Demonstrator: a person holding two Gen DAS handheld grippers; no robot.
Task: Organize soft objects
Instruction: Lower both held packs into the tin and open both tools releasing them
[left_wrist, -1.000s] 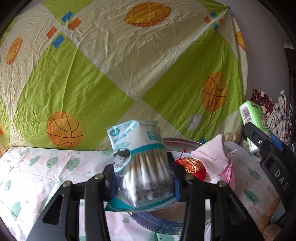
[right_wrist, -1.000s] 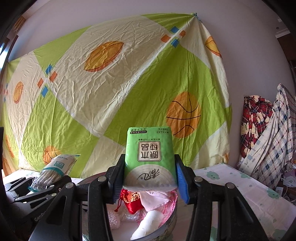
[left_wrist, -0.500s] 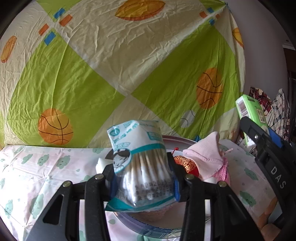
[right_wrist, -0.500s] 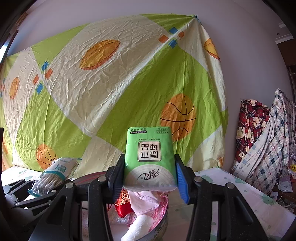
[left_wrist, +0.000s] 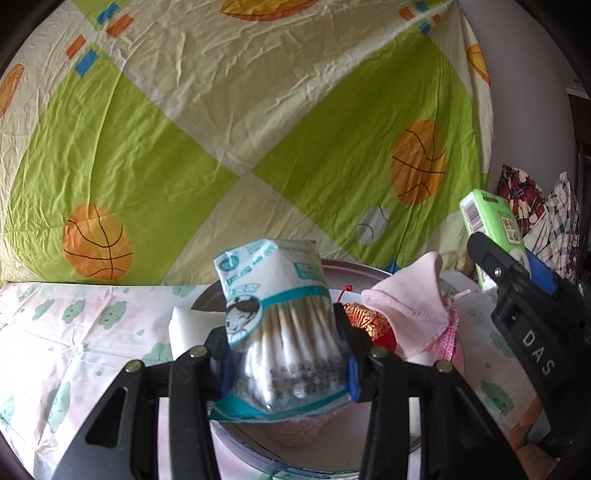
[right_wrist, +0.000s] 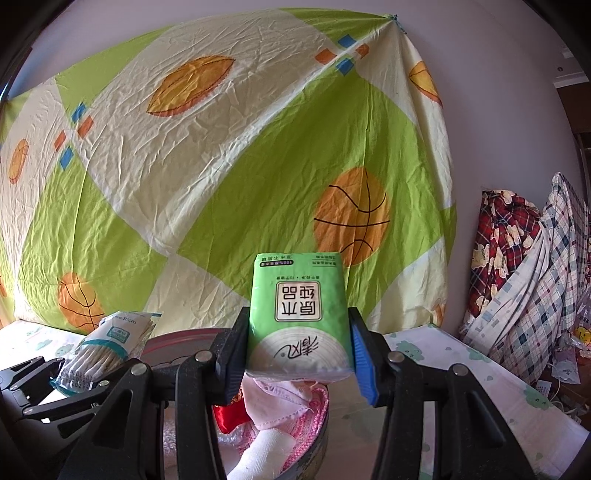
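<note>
Cotton swab pack (left_wrist: 282, 328) clamped in left gripper (left_wrist: 286, 354) | tissue pack (right_wrist: 299, 317) clamped in right gripper (right_wrist: 297, 354) | both above part-filled basin (right_wrist: 314, 439), neither released yet

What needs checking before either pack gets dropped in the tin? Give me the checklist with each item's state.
1. Left gripper grip on the cotton swab pack: ok, pinched between both fingers.
2. Right gripper grip on the green tissue pack: ok, held upright.
3. Swab pack over the round tin: ok, the tin sits right behind and below it.
4. Tissue pack over the tin: ok, it hangs above the pink cloth inside.
5. Free room in the tin: cannot tell, cloth, a red pouch and a white roll already fill the visible part.
6. Grippers apart from each other: ok, a gap shows between them.
</note>
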